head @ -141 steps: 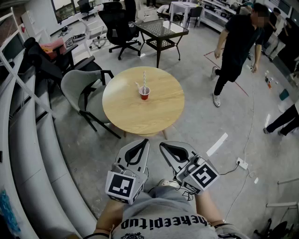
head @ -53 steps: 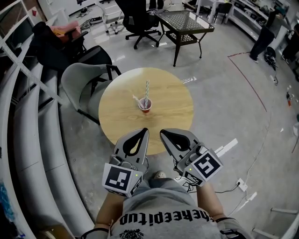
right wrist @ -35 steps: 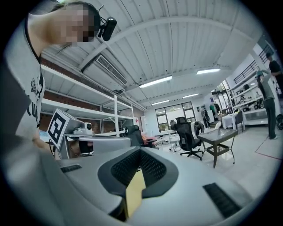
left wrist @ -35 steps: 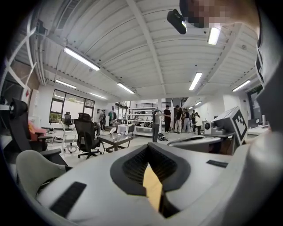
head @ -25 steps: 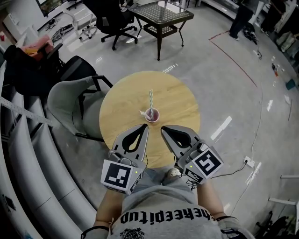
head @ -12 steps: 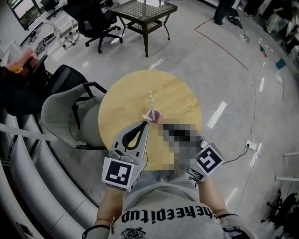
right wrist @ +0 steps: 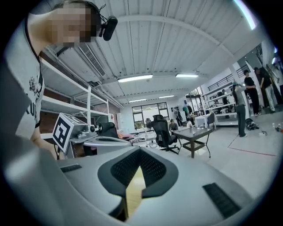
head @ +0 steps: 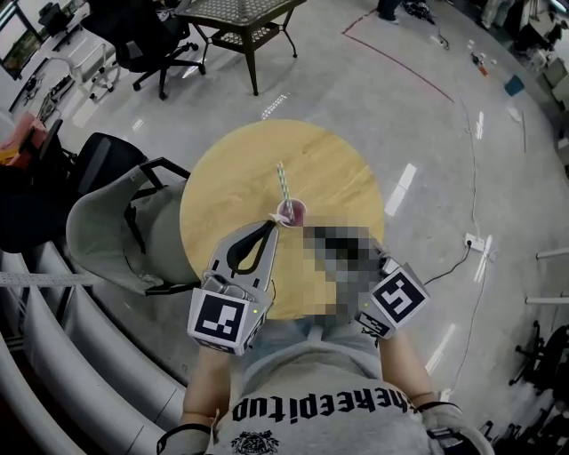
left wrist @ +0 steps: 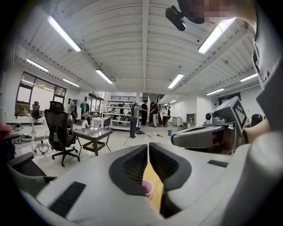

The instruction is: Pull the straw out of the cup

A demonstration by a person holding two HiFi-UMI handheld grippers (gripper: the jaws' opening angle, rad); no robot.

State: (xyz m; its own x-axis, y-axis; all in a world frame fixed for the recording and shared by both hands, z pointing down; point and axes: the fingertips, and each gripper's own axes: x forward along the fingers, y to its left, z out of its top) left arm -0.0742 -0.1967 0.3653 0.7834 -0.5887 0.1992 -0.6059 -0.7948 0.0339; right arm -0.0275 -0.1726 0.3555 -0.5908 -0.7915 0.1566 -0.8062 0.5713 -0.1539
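Observation:
A small pink cup (head: 292,211) stands near the middle of the round wooden table (head: 231,178), with a striped straw (head: 282,182) leaning up out of it. My left gripper (head: 271,226) reaches over the table, its tips just short of the cup's near left side. In the left gripper view the jaws (left wrist: 148,148) are opening by a narrow slit. Nothing is between them, and the cup (left wrist: 147,188) shows beyond through the gap. My right gripper (right wrist: 140,151) is shut and empty over the wood. In the head view a mosaic patch hides it, except for its marker cube (head: 398,300).
A grey chair (head: 116,222) stands against the table's left side. A black office chair (head: 133,44) and a dark glass-top table (head: 236,13) are farther back. A power strip and cable (head: 471,242) lie on the floor to the right. People (left wrist: 143,114) stand far off.
The person has walked up to the table. Both grippers have moved forward over its near edge, and the left one's tips have come up beside the cup.

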